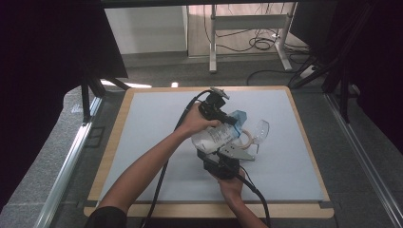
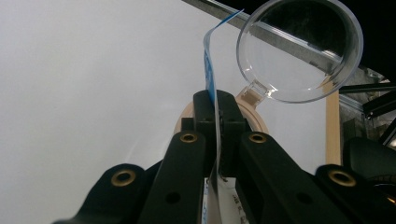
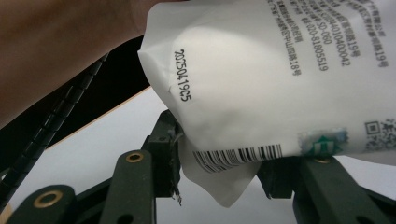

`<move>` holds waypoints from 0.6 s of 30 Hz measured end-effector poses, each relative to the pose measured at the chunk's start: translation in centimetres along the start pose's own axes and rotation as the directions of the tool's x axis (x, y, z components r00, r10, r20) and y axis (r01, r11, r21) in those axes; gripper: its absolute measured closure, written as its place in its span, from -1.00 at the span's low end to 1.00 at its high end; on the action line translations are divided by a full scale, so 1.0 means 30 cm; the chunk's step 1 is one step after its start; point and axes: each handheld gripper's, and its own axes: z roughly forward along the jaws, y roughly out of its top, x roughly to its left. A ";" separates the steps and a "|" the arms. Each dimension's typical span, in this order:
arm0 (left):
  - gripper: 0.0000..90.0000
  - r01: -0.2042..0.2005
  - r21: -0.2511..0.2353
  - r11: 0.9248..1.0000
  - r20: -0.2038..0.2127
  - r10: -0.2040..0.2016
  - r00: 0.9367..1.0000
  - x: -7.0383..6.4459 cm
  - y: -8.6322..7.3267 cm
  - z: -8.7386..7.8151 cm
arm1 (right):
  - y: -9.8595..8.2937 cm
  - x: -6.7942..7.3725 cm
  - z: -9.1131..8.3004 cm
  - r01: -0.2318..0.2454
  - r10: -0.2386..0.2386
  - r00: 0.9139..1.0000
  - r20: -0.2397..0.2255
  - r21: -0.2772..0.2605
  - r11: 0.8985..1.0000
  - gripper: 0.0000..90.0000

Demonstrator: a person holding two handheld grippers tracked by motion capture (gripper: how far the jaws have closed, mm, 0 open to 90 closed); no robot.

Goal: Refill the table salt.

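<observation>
Am holding white pouch [image 1: 215, 137] above mat [image 1: 142, 142] mid-table — left gripper [image 2: 215, 105] pinching its blue top edge shut, right gripper [image 3: 217, 154] gaping around bottom corner, not clamping. Am risking spill: pouch sagging, tilting toward clear jar [image 2: 301, 49] just beside — thin edge slipping from jaws.

— What gear shows at the pale grey table [image 1: 157, 142]?

— Two black hand-held grippers. The left gripper [image 2: 217, 100] has matte black jaws with brass-ringed screw holes. The right gripper [image 3: 217, 161] matches, brass eyelets on its arms, a grey three-cornered plate on top.

— Cables?

— A black cable trails from each toward the table's near edge; one is spiral-wrapped. Forearms bare, a dark sleeve at the left elbow.
</observation>
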 end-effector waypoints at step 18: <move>0.99 0.000 0.004 1.000 -0.005 0.000 1.000 0.000 -0.003 -0.007 | 0.000 0.005 0.004 -0.005 0.005 1.000 -0.006 -0.003 1.000 0.25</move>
